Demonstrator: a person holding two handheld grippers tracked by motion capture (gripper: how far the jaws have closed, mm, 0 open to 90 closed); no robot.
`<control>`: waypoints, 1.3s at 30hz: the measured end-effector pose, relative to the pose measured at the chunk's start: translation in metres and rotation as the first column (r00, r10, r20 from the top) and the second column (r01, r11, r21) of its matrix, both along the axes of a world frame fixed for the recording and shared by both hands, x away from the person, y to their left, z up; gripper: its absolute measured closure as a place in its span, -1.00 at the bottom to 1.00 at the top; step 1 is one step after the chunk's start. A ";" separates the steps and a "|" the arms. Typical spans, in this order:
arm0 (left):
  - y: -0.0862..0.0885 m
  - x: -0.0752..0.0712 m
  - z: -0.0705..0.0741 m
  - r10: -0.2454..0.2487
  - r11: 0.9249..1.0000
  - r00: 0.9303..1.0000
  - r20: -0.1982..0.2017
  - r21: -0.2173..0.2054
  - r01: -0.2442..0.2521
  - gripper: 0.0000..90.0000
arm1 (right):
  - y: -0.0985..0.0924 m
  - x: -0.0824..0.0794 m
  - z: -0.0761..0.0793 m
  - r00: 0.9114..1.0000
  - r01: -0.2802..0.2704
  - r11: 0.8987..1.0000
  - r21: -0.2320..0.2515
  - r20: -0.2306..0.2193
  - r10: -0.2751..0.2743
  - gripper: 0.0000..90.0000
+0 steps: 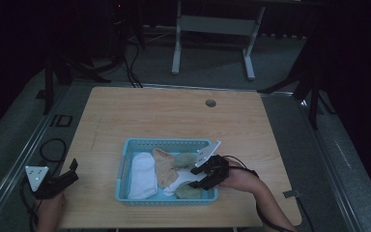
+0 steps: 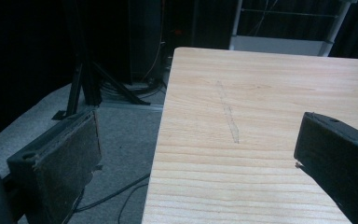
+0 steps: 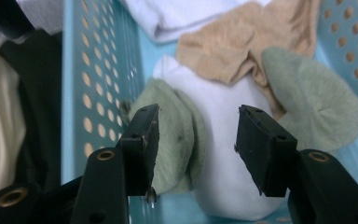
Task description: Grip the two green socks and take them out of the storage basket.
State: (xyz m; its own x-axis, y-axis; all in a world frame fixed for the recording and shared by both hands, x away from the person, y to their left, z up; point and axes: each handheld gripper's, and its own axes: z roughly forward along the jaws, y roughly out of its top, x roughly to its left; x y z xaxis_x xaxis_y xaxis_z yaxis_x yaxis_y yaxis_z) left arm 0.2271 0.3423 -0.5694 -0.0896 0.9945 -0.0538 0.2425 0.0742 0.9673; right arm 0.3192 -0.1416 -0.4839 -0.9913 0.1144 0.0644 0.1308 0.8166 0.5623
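A light blue perforated basket [image 1: 125,164] stands on the wooden table [image 1: 174,121] near its front edge. Several socks lie in it: a white sock [image 1: 142,175] at the left, a tan sock [image 1: 164,166], and green socks [image 1: 186,159]. My right gripper [image 1: 193,178] hangs open over the basket's right end. In the right gripper view its jaws [image 3: 196,140] straddle a white sock [image 3: 223,140], with one green sock [image 3: 177,135] against the basket wall [image 3: 98,70] and another green sock [image 3: 312,102] opposite. My left gripper [image 1: 74,171] is open and empty at the table's left edge [image 2: 196,154].
The table has a round cable hole [image 1: 210,103] near its far edge. Cables [image 1: 53,147] lie on the grey floor to the left, beside black stand legs [image 2: 88,88]. A white desk frame [image 1: 212,29] stands behind the table.
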 end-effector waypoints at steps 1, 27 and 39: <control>0.000 0.000 0.000 -0.001 1.000 1.000 -0.002 -0.002 0.001 -0.98 | 0.002 0.000 -0.002 1.000 -0.007 1.000 -0.013 -0.013 0.007 0.08; -0.001 0.001 0.000 -0.001 1.000 1.000 -0.006 0.008 0.001 -0.98 | 0.025 -0.009 -0.005 0.993 -0.117 0.983 -0.141 0.002 0.118 0.80; -0.001 0.001 0.000 0.000 1.000 1.000 -0.007 0.010 0.000 -0.98 | 0.011 -0.009 0.026 0.996 -0.064 0.997 -0.052 0.053 0.066 0.80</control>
